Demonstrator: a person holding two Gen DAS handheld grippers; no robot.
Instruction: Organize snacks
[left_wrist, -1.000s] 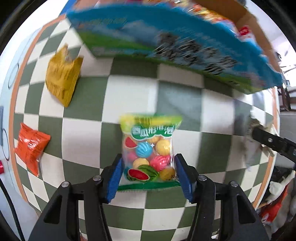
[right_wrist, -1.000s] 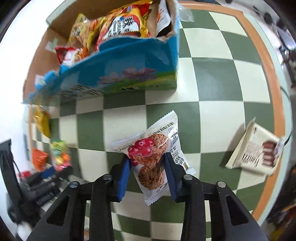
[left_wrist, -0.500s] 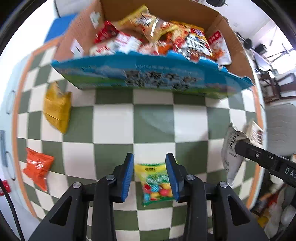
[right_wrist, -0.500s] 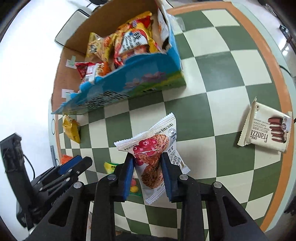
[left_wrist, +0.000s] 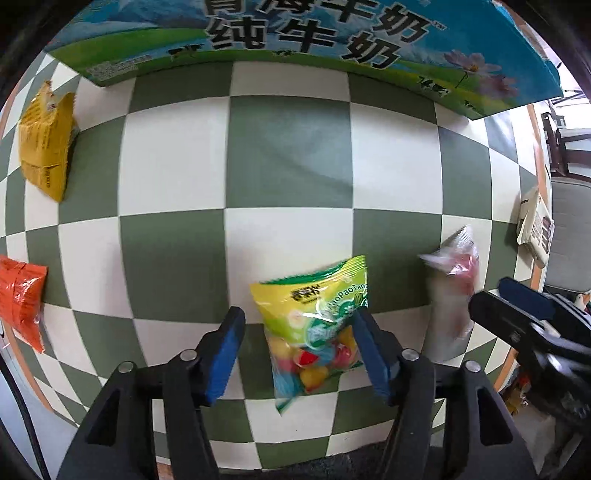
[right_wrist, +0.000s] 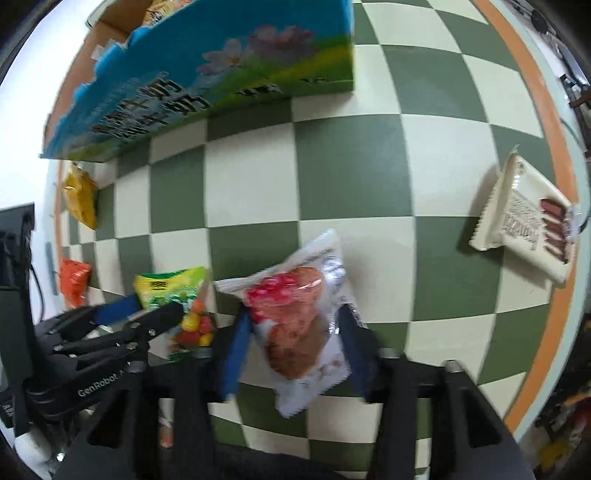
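Note:
The green and yellow candy bag (left_wrist: 314, 328) lies on the checkered table between the fingers of my left gripper (left_wrist: 299, 350), which is open; the bag leans against the right finger. It also shows in the right wrist view (right_wrist: 177, 299). The white cookie packet (right_wrist: 303, 325) with red berries lies between the fingers of my right gripper (right_wrist: 295, 347), which is open. It appears blurred in the left wrist view (left_wrist: 454, 291). The blue and green snack box (left_wrist: 295, 37) stands at the far side (right_wrist: 207, 81).
A yellow packet (left_wrist: 44, 144) and an orange packet (left_wrist: 18, 299) lie at the left. A cream wafer pack (right_wrist: 524, 229) lies at the right near the table's orange rim (right_wrist: 554, 206). A chair (left_wrist: 569, 229) stands beyond the table's right edge.
Both grippers came down toward the table and opened. The candy bag and the cookie packet, gripped half a second ago, now lie loose between the fingers.

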